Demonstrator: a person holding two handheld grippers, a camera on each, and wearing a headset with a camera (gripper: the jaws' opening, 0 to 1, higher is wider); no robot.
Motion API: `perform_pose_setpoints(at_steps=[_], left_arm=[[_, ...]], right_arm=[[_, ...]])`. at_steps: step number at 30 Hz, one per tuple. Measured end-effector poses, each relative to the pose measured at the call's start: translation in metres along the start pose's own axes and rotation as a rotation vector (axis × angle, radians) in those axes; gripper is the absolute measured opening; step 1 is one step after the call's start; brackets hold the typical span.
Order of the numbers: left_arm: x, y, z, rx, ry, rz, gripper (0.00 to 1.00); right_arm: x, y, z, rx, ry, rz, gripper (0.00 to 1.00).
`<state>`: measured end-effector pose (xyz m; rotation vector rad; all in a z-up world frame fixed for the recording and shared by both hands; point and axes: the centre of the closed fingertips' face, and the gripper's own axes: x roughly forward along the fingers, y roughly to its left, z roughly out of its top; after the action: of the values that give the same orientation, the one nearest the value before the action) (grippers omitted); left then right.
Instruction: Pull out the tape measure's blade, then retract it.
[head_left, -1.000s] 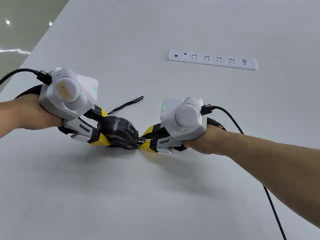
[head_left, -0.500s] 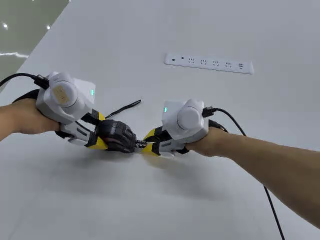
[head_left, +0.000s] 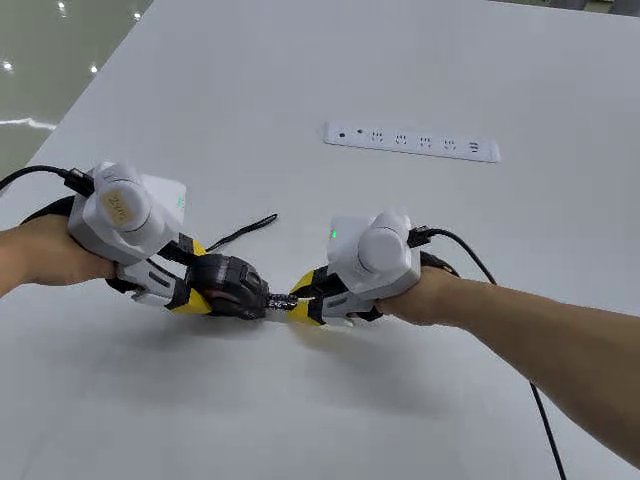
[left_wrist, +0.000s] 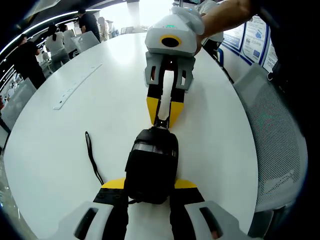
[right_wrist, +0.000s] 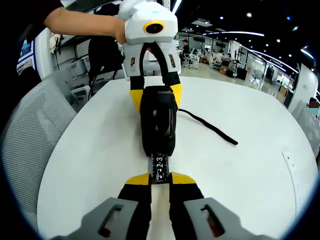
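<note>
Just ahead of the right gripper (right_wrist: 160, 179), which pinches it, the blade (right_wrist: 159, 163) shows barely drawn; the left gripper (left_wrist: 150, 184) clamps the tape measure (left_wrist: 151, 162). Most pulling, then retraction, is left.

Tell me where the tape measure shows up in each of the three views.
Head view: tape measure, lower left of centre.
Left gripper view: low centre, in the left claw.
Right gripper view: centre, blade reaching the right claw.
Shared landmark: black wrist strap beside it.
</note>
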<state>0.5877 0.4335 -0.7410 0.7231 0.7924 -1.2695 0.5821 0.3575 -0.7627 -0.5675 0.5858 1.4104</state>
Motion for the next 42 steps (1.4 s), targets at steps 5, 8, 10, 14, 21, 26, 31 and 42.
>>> perform_pose_setpoints(at_steps=[5, 8, 10, 14, 21, 26, 31, 42], left_arm=[[0.0, 0.0, 0.0, 0.001, -0.001, 0.001, 0.28], [0.0, 0.001, 0.001, 0.0, -0.002, 0.001, 0.28], [0.0, 0.001, 0.001, -0.001, -0.003, 0.002, 0.28], [-0.001, 0.001, 0.001, -0.002, -0.005, 0.003, 0.28], [-0.001, 0.001, 0.001, -0.003, -0.006, 0.005, 0.28], [-0.001, 0.0, 0.001, -0.003, -0.006, 0.007, 0.28], [-0.001, 0.0, 0.0, -0.003, -0.006, 0.005, 0.28], [0.0, 0.0, 0.0, -0.001, -0.006, 0.006, 0.28]], right_arm=[[-0.003, 0.0, -0.002, 0.002, 0.003, 0.002, 0.11], [-0.005, -0.001, -0.003, 0.0, 0.004, 0.002, 0.11], [-0.006, -0.002, -0.004, 0.0, 0.005, 0.002, 0.11], [-0.009, -0.001, -0.005, -0.001, 0.008, 0.002, 0.11], [-0.015, -0.001, -0.01, -0.007, 0.013, 0.002, 0.11], [-0.018, -0.002, -0.011, -0.002, 0.009, 0.005, 0.11], [-0.02, -0.002, -0.013, -0.008, 0.013, 0.006, 0.11], [-0.027, -0.001, -0.02, -0.004, 0.019, 0.011, 0.11]])
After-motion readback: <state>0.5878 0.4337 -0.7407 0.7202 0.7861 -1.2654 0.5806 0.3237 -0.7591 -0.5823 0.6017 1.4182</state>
